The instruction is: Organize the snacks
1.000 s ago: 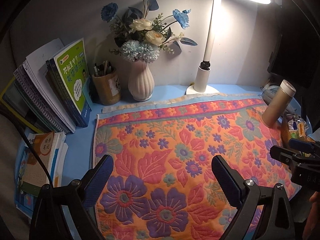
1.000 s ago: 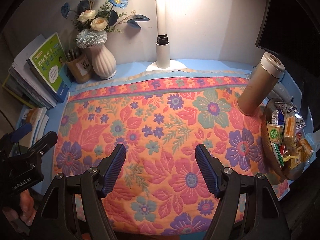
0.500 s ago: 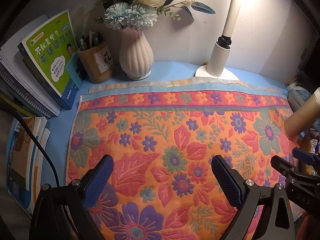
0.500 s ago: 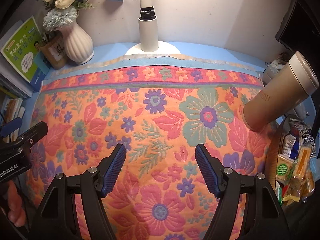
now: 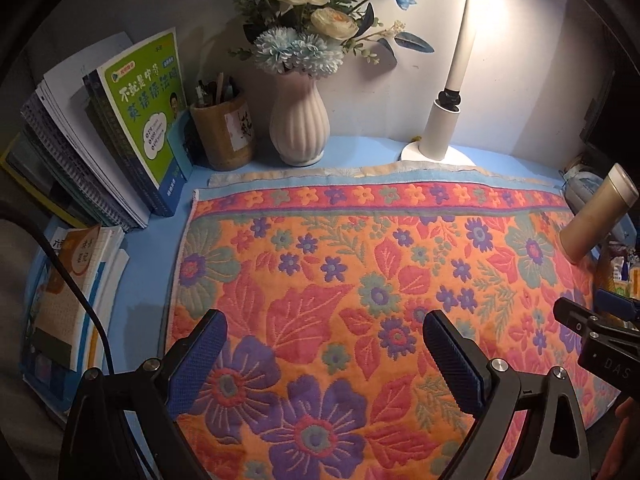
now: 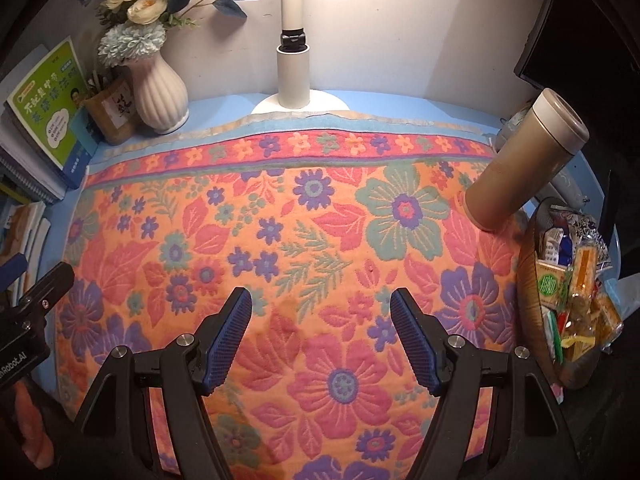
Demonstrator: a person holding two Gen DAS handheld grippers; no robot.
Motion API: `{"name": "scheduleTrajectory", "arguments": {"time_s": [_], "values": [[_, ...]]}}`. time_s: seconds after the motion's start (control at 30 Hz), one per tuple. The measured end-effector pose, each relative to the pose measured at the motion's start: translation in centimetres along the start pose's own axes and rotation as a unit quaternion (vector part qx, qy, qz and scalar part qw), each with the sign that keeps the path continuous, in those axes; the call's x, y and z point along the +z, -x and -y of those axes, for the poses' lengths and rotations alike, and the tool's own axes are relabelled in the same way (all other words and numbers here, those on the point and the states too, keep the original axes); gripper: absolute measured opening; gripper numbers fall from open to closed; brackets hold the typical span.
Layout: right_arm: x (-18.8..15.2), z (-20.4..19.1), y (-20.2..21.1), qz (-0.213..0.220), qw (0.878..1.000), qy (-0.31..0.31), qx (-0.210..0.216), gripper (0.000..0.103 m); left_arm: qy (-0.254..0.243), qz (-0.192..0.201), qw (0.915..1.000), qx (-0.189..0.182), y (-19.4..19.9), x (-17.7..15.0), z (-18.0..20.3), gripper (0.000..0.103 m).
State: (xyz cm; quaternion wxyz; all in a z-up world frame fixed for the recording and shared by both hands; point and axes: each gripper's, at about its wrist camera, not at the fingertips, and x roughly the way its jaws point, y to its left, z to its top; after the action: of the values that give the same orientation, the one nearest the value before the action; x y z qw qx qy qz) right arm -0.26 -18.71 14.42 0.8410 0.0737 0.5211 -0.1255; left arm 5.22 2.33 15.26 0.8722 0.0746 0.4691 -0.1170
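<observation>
Several wrapped snacks (image 6: 576,284) lie heaped in a round wooden basket (image 6: 530,280) at the table's right edge; only a sliver of these snacks (image 5: 624,272) shows in the left wrist view. My right gripper (image 6: 321,320) hovers open over the flowered cloth (image 6: 280,240), well left of the basket, with nothing between its blue pads. Over the same cloth (image 5: 360,280) my left gripper (image 5: 324,344) is held open and empty. The right gripper's tip (image 5: 592,320) shows at the right edge of the left wrist view.
A tan thermos (image 6: 524,164) stands on the cloth next to the basket. Along the back wall are a white vase of flowers (image 5: 298,120), a wooden pen cup (image 5: 222,136) and a lamp base (image 5: 438,136). Books (image 5: 120,132) are stacked at the left.
Both grippers tilted down and moved forward over the cloth, then the left view pulled back a little. The basket and thermos now sit nearer in the right wrist view. Jaws unchanged.
</observation>
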Motion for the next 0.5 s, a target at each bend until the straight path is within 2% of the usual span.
{"name": "scheduleTrajectory", "arguments": {"time_s": [0.23,0.5], "values": [[-2.3,-3.3,1.2,0.004,1.000,0.010,-0.001,0.071,-0.006,0.014,0.9997,-0.020,2.1,-2.1,-1.8,0.097],[-3.1,-4.1,2.2,0.005,1.000,-0.003,-0.002,0.072,-0.015,0.019,0.9994,-0.026,3.1,-3.3,-2.5,0.097]]}}
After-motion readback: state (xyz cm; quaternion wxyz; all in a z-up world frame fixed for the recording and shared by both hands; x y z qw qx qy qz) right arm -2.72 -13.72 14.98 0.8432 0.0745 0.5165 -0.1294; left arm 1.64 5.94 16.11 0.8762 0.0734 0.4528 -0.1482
